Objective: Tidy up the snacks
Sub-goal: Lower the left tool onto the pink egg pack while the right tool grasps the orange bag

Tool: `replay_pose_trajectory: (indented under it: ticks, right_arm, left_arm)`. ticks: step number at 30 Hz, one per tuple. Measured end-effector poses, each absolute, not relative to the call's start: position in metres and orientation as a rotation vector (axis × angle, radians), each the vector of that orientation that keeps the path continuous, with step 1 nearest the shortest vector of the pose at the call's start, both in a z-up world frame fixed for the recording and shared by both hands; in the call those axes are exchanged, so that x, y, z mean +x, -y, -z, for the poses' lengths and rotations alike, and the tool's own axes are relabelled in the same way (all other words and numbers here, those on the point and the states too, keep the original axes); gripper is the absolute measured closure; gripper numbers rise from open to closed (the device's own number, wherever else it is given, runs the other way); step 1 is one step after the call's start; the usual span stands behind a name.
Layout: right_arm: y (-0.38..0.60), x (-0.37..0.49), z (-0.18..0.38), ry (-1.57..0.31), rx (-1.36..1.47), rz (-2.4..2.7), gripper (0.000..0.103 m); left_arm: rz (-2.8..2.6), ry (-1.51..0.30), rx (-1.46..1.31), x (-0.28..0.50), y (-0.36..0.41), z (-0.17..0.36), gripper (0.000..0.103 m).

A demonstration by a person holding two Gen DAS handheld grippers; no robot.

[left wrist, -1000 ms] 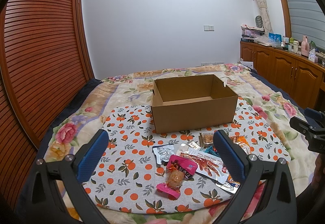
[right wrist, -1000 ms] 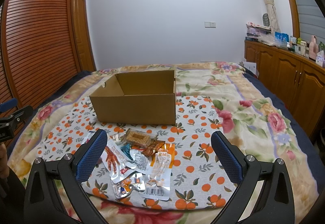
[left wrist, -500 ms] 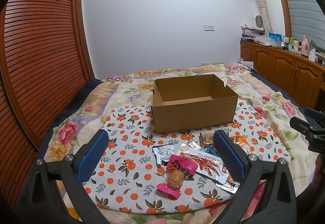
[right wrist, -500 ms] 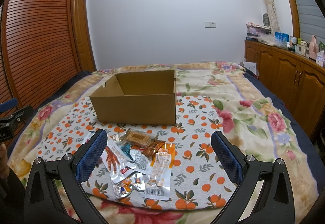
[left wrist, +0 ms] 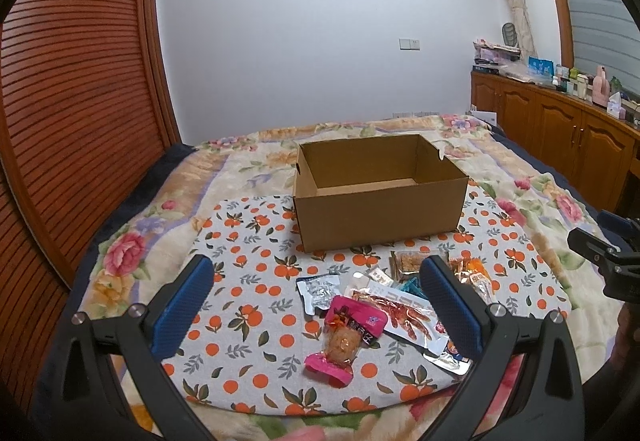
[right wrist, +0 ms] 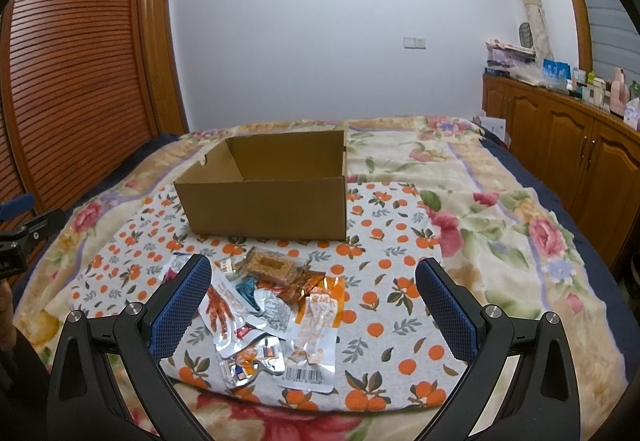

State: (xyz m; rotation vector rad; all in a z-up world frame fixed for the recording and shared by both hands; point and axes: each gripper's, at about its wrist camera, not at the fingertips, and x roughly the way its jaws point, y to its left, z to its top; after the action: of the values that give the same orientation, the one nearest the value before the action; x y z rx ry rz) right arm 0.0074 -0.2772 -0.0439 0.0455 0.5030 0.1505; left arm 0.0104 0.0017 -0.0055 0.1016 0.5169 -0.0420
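Your left gripper [left wrist: 316,297] is wide open and holds nothing; it hangs above the near edge of the cloth [left wrist: 248,281]. Between its fingers and a little ahead lies the pink packet [left wrist: 346,337], with a silver packet [left wrist: 318,291] just beyond it and the red claw packet [left wrist: 400,315] toward the right finger. Your right gripper [right wrist: 314,299] is also wide open and empty. The snack pile lies between its fingers, closer to the left one: the orange packet [right wrist: 316,325], the claw packet [right wrist: 220,311] and a brown bar [right wrist: 272,265]. The open box [right wrist: 268,197] stands straight ahead, just behind the pile.
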Motion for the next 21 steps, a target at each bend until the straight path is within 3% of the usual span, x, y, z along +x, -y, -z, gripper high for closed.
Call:
replay_pose_trajectory:
  ticks: [21]
  right_arm:
    - [0.256, 0.064, 0.085, -0.628, -0.065, -0.177, 0.000]
  left_arm:
    - [0.263, -0.806, 0.132, 0.094, -0.016, 0.056, 0.000]
